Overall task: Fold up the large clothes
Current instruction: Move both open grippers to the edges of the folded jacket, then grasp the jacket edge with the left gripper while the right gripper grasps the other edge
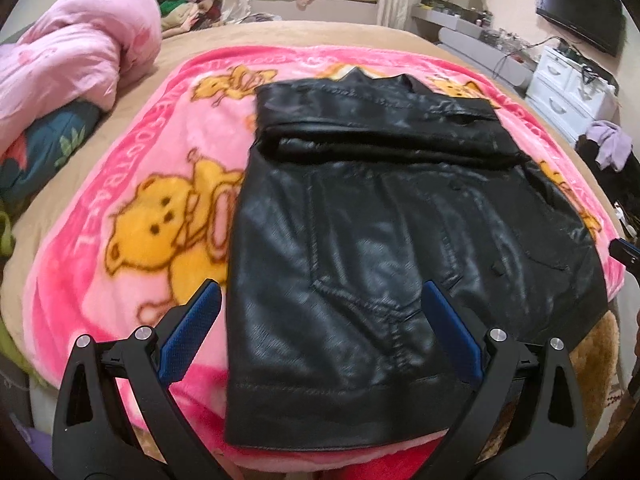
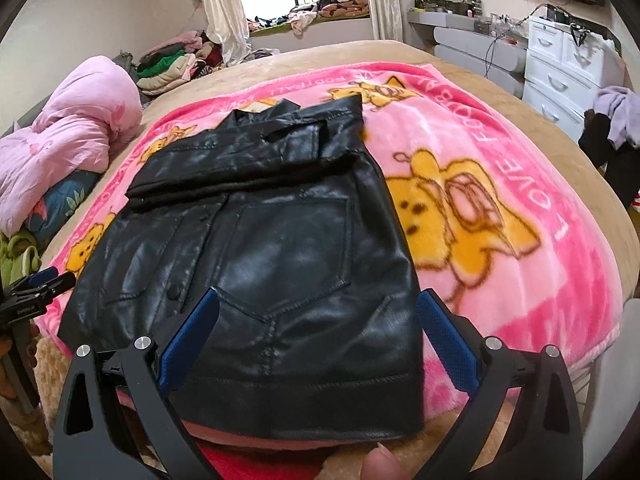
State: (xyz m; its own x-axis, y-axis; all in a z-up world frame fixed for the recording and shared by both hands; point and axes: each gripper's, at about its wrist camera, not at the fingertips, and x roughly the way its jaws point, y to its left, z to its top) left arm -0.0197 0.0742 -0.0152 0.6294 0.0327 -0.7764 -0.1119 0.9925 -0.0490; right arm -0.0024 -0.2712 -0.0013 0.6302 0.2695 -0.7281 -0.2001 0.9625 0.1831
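Note:
A black leather jacket (image 1: pixel 384 240) (image 2: pixel 256 248) lies flat on a pink bear-print blanket (image 1: pixel 160 184) (image 2: pixel 500 200), with both sleeves folded across the chest and the hem nearest me. My left gripper (image 1: pixel 320 292) is open, held above the jacket's left hem side, with nothing between its blue pads. My right gripper (image 2: pixel 320 300) is open too, hovering over the jacket's right hem corner. The left gripper's tip (image 2: pixel 44 284) shows at the left edge of the right wrist view. A fingertip (image 2: pixel 380 464) appears at the bottom there.
A rolled pink quilt (image 1: pixel 72 64) (image 2: pixel 68 136) lies on the bed's left side. Piled clothes (image 2: pixel 172 64) sit by the curtain. White drawers (image 2: pixel 560 64) and a chair with clothes (image 1: pixel 612 152) stand to the right. The tan bed sheet (image 1: pixel 328 32) extends behind the blanket.

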